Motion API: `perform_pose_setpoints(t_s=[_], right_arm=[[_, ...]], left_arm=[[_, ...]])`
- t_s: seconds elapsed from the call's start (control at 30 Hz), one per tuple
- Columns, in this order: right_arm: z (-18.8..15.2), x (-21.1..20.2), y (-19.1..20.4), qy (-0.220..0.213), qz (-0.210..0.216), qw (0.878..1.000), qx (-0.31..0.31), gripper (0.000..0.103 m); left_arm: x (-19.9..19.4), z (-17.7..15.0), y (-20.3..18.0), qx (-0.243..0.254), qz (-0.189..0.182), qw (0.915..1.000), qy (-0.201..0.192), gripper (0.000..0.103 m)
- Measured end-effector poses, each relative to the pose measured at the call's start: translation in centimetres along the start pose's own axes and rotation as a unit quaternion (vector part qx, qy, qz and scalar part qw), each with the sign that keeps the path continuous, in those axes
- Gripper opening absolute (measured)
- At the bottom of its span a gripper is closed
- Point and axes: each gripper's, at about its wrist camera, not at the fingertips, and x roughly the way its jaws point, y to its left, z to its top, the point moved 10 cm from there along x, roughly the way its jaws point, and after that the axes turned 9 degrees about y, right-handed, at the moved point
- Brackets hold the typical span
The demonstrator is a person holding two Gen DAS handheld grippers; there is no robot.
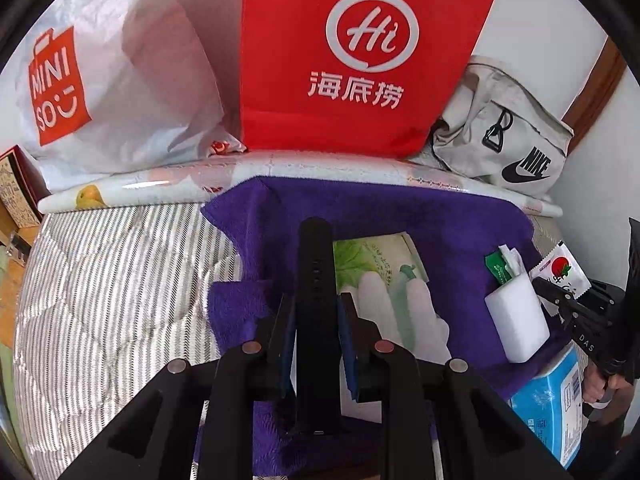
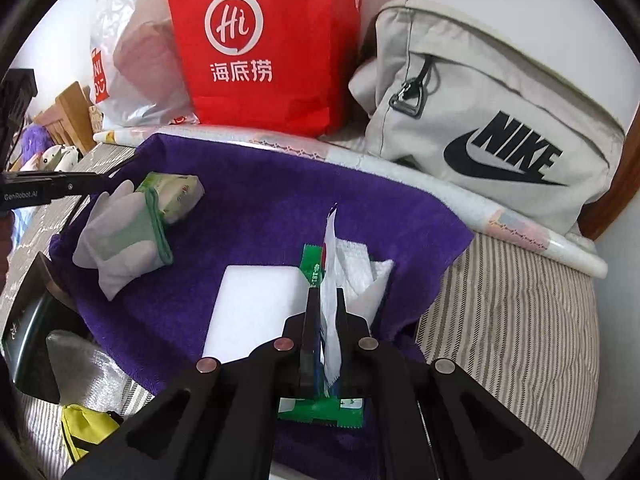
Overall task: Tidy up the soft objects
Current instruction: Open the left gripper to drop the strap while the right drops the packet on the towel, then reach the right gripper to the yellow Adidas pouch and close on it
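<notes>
the left claw point(image 1: 316, 308) is clenched on a black strap point(image 1: 316, 280), held end-on so it stands up between the pads, over the near part of the purple towel point(image 1: 400, 216). the right claw point(image 2: 325, 308) is pinched tight on a thin white sachet point(image 2: 330, 280) (edge-on, so its print hardly shows there), just above a white sponge point(image 2: 256, 304), some folded tissues point(image 2: 360, 272) and a green packet point(image 2: 320, 410). both items hang low over the towel, which seems to serve as the gathering spot for soft things on the striped bed point(image 2: 512, 320). farther in, a pale glove point(image 2: 120, 240) lies partly across a green tissue pack point(image 2: 176, 196), also on the towel. a blue tissue pack point(image 1: 548, 408) sits at the towel's near right edge. behind the towel lies a rolled sheet point(image 1: 160, 190), then a white bag point(image 1: 120, 80), a red bag point(image 1: 352, 60) and a grey bag point(image 2: 500, 120) propped against the wall, likely just stored there.
</notes>
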Motion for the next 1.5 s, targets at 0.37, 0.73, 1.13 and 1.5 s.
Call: perform_pose_setpoints(t_s=[0.37, 0.73, 1.13, 1.5], right_arm=[[0.2, -0.9, 0.1, -0.009, 0.015, 1.000, 0.004, 0.047], [-0.6, -4.0, 0.9, -0.027, 0.030, 0.999, 0.016, 0.047], [-6.9, -9.3, 6.7, -0.043, 0.066, 0.997, 0.008, 0.062], [-12.6, -9.5, 14.2, -0.035, 0.038, 0.997, -0.056, 0.074]], left_arm=[[0.6, -0.1, -0.7, 0.004, -0.012, 0.9998, 0.016, 0.026], [-2.8, -1.1, -0.8, 0.005, -0.010, 0.9999, -0.001, 0.033], [-9.8, -7.7, -0.3, -0.001, -0.003, 0.9993, -0.036, 0.044], [-13.5, -14.6, 1.2, -0.013, 0.005, 0.9978, -0.065, 0.048]])
